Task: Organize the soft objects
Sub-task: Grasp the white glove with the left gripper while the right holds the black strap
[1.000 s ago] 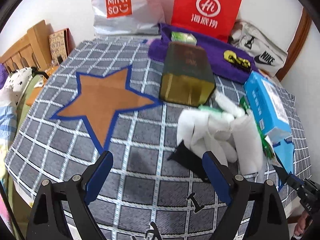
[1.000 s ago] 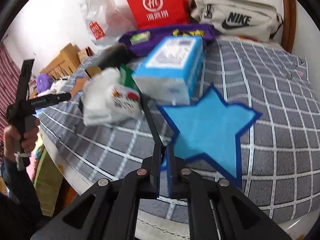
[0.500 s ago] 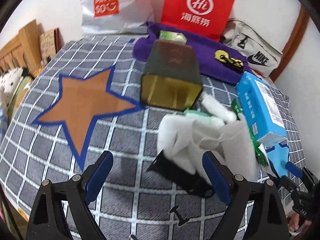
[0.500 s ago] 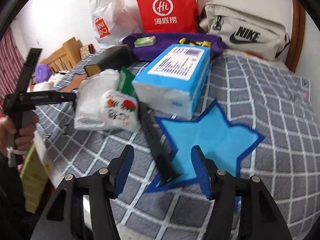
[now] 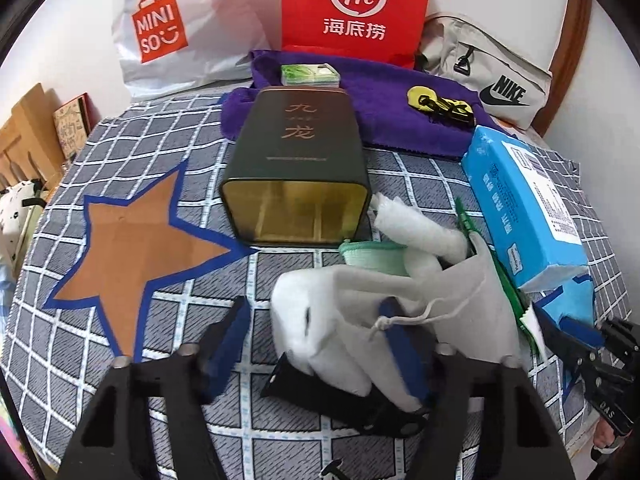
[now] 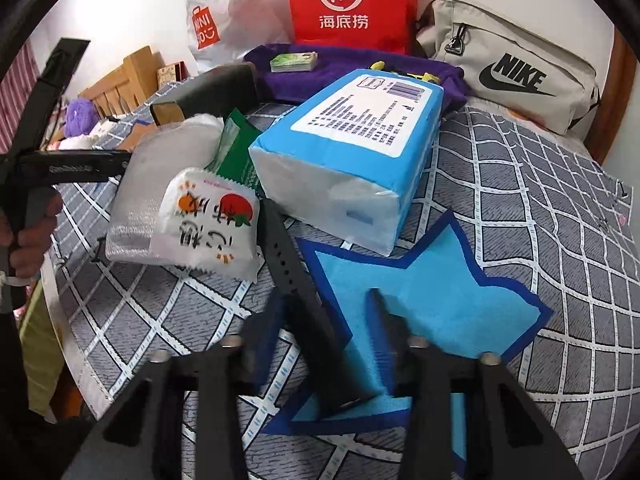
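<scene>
Through the left wrist camera, your left gripper (image 5: pixel 312 312) points down at the heap of soft things on the grey checked cloth (image 5: pixel 80 340). The pale fabric drawstring pouch (image 5: pixel 340 312) lies between its fingers. The jaws have just been closing and stand about half open. The right-hand pad is against the pouch's folds by the knotted cord, and the left-hand pad is clear of it, so nothing is gripped yet. Straight ahead of the fingers, the dark green metal tin (image 5: pixel 296 184) lies on its side with its open mouth towards you. That may be where the soft things are meant to go. The brown felt star with blue edging (image 5: pixel 132 248) sits ahead and to the left. The blue plastic pack of tissues (image 5: pixel 524 208) is ahead and to the right.

Through the right wrist camera, your right gripper (image 6: pixel 326 300) straddles the black perforated strap (image 6: pixel 304 292). The strap runs away from the fingers along the edge of the light blue felt star (image 6: pixel 432 300). These jaws have also just been closing. The strap is between them, the blurred pads are apart, and a gap shows on the right side, so it isn't clamped. The white snack packet printed with fruit (image 6: pixel 212 224) lies ahead and to the left, against the pouch.
</scene>
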`<state>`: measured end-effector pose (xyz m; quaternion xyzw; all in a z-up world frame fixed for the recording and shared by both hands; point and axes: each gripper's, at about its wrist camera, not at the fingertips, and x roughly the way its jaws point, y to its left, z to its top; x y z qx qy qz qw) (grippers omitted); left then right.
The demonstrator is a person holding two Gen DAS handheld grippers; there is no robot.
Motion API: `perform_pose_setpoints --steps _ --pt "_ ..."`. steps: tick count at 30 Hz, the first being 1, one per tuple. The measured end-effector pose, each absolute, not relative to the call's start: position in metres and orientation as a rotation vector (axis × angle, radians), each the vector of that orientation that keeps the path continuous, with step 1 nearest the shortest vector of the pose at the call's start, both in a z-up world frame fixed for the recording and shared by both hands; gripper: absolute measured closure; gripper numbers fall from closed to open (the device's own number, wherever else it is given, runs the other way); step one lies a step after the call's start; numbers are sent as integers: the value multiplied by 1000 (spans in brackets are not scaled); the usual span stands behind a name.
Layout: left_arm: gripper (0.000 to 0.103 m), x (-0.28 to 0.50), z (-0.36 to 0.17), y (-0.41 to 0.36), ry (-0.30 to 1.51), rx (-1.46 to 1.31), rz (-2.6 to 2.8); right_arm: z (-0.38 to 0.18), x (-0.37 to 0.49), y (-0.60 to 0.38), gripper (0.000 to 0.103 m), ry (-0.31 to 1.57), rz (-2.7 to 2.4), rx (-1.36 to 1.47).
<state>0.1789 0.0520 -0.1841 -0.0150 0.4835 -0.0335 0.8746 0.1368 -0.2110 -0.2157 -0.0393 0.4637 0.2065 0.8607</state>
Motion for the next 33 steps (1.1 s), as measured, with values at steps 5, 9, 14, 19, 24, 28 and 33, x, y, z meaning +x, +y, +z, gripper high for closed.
perform_pose_setpoints --steps 5,9,14,19,24,28,33 --pt "80 176 -180 59 1003 -59 -99 -213 132 -208 97 960 424 -114" --pt "89 172 -174 73 992 -96 -101 -205 129 -216 101 954 426 -57" --pt "92 165 -163 88 964 -121 -80 -201 127 -223 101 956 404 -30" --pt "93 162 -157 99 948 -149 -61 -204 127 -226 101 982 386 -7" --pt "93 166 -166 98 991 -145 -85 -210 127 -221 98 1025 379 -51" --pt "69 169 -166 96 992 -162 -125 -209 128 -221 68 1019 399 -47" --pt "61 180 -174 90 1019 -140 -133 -211 135 -213 57 1012 423 -76"
